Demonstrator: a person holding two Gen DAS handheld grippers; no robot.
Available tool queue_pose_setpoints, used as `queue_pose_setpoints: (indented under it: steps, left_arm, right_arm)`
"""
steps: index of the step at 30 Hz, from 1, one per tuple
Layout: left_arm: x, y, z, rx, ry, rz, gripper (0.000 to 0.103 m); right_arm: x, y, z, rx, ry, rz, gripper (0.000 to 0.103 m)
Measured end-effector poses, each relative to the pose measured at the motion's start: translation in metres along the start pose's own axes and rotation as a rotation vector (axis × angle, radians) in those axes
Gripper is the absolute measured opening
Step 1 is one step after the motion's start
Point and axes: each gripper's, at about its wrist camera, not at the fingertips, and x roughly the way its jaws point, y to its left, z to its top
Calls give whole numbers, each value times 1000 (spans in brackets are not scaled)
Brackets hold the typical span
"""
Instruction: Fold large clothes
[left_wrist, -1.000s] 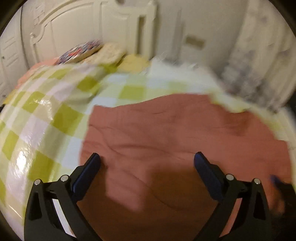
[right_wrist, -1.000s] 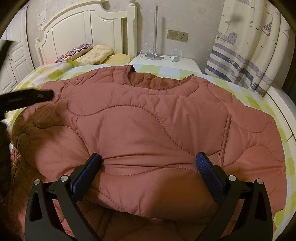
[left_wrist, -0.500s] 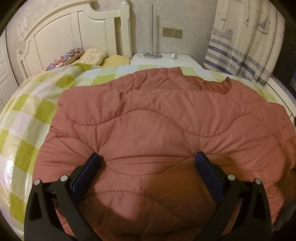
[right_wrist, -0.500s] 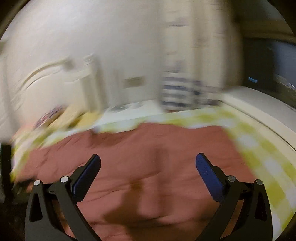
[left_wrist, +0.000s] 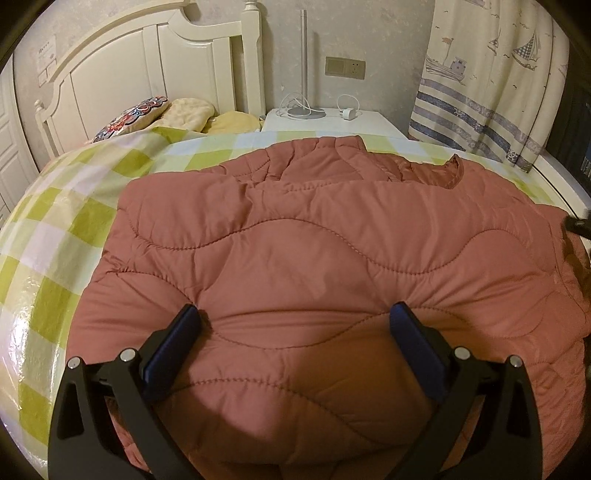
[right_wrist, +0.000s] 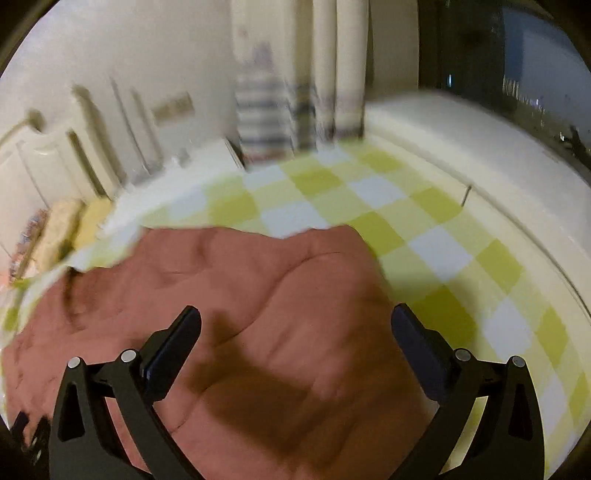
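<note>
**Pink quilted jacket spread on the bed, both tools open above it**

You are facing a bed (left_wrist: 51, 229) covered by a sheet of green, yellow and white checks. Across the middle of it lies a large pink quilted jacket (left_wrist: 314, 258), spread mostly flat, with wavy stitch lines and its collar bunched toward the far edge. It fills most of your left camera's view.

Behind the bed stands a white headboard (left_wrist: 147, 74), with pillows (left_wrist: 184, 110) against it. To the right of the headboard is a white nightstand (left_wrist: 369, 120) carrying a lamp base and a charger with its cable. A curtain (left_wrist: 491, 85) printed with boats hangs at far right.

Your left tool (left_wrist: 294, 326) hangs over the near part of the jacket, jaws spread wide, gripping nothing.

Your right tool (right_wrist: 295, 328) is likewise spread wide and empty, above the jacket's right-hand edge, where pink fabric meets bare checked sheet. That view is blurred.
</note>
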Motion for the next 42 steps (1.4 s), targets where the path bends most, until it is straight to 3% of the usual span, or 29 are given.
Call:
queue_pose_setpoints:
  steps: [1, 2, 5, 8, 9, 11, 12, 14, 17, 18, 20, 23, 26, 29, 32, 33, 35, 37, 39, 42]
  left_arm:
    - [0, 0, 0, 0, -1, 1, 101]
    - [0, 0, 0, 1, -1, 1, 101]
    - [0, 0, 0, -1, -1, -2, 101]
    - [0, 0, 0, 1, 0, 3, 101]
    - [0, 0, 0, 1, -1, 1, 101]
    - [0, 1, 0, 0, -1, 2, 101]
    - [1, 1, 0, 0, 0, 0, 101]
    - [1, 1, 0, -1, 0, 0, 101]
    - [0, 1, 0, -3, 0, -2, 101]
    - [0, 1, 0, -3, 0, -3, 101]
    - [0, 1, 0, -3, -1, -3, 101]
    - [0, 1, 0, -5, -2, -5, 101]
    - [1, 2, 0, -6, -4, -6, 101]
    - [-1, 5, -1, -18, -12, -33, 101]
    - [-6, 12, -3, -52, -38, -91, 101]
    - [-7, 13, -3, -59, -42, -97, 101]
    - [-8, 11, -3, -54, -48, -92, 101]
    - [-16, 11, -6, -57, -85, -89, 101]
    - [-37, 15, -12, -82, -175, -62, 101]
    - [-76, 17, -30, -88, -238, -95, 101]
  right_arm:
    - [23, -1, 2, -11, 117, 18, 99]
    - [25, -5, 4, -21, 147, 22, 99]
    - [3, -4, 15, -44, 71, 35, 99]
    - [-21, -1, 8, -53, -85, 42, 99]
    - [-15, 6, 3, -103, -60, 61, 99]
    - [12, 22, -15, -216, 92, 68, 99]
    - [11, 26, -20, -267, 74, 26, 99]
    - [-7, 26, -21, -250, 23, 16, 98]
    - [-64, 20, -40, -159, -118, 131, 98]
    - [-78, 26, -53, -193, -146, 170, 98]
    - [-79, 50, -75, -329, -109, 175, 98]
    - [-46, 68, -107, -431, -10, 121, 99]
    - [-44, 61, -97, -376, 0, 144, 98]
    - [-74, 52, -97, -314, -38, 164, 98]
    - [-104, 50, -121, -353, -93, 166, 98]
    - [-103, 52, -129, -382, -75, 154, 98]
    - [-71, 57, -155, -488, 48, 116, 99]
    - [-69, 47, -152, -424, 36, 160, 99]
    - [-65, 47, -149, -424, 48, 166, 99]
    - [-64, 47, -148, -436, 39, 163, 99]
